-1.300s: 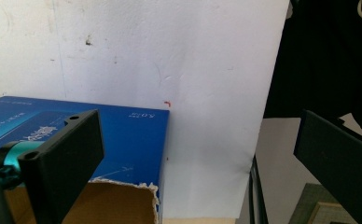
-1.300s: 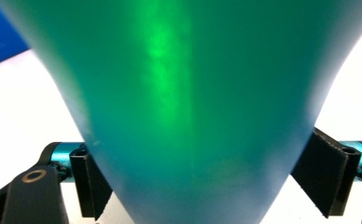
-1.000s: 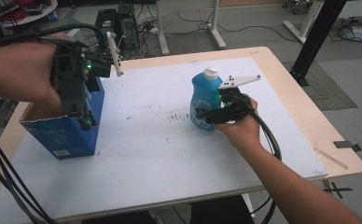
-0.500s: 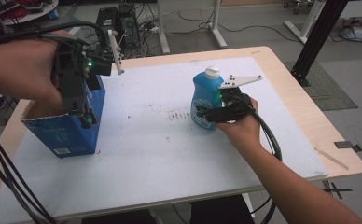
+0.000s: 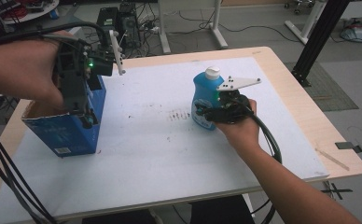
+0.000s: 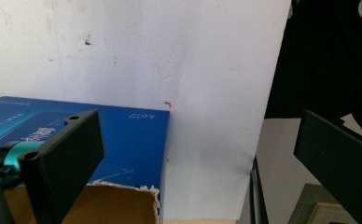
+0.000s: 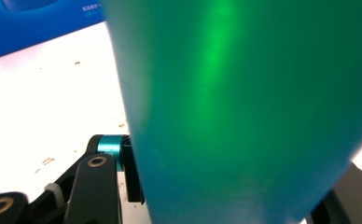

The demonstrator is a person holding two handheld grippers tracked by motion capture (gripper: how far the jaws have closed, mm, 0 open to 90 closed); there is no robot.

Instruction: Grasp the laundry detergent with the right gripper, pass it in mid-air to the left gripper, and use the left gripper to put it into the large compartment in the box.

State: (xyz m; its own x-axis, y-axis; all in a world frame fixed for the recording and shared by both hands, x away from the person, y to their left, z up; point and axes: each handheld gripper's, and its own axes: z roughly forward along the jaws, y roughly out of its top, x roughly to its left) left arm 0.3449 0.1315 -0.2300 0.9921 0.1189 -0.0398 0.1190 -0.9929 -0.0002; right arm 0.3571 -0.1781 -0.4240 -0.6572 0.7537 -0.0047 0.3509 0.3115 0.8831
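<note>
A blue detergent bottle (image 5: 206,91) with a white cap stands upright right of the table's middle. My right gripper (image 5: 202,113) is shut on its lower body, jaws on either side. In the right gripper view the bottle (image 7: 244,102) looms teal-green between that gripper's (image 7: 240,196) black jaws. At the left stands an open blue cardboard box (image 5: 72,135). My left gripper (image 5: 87,122) points down at the box's near right corner. In the left gripper view this gripper (image 6: 198,158) is open wide with nothing between its jaws, and the box (image 6: 123,135) lies under the left jaw.
A white paper sheet (image 5: 146,144) with small dark marks covers the wooden table (image 5: 309,116). A thin strip (image 5: 330,158) lies near the right edge. A black frame post (image 5: 316,37) rises past the far right corner. A computer and cables (image 5: 118,18) sit beyond the far edge.
</note>
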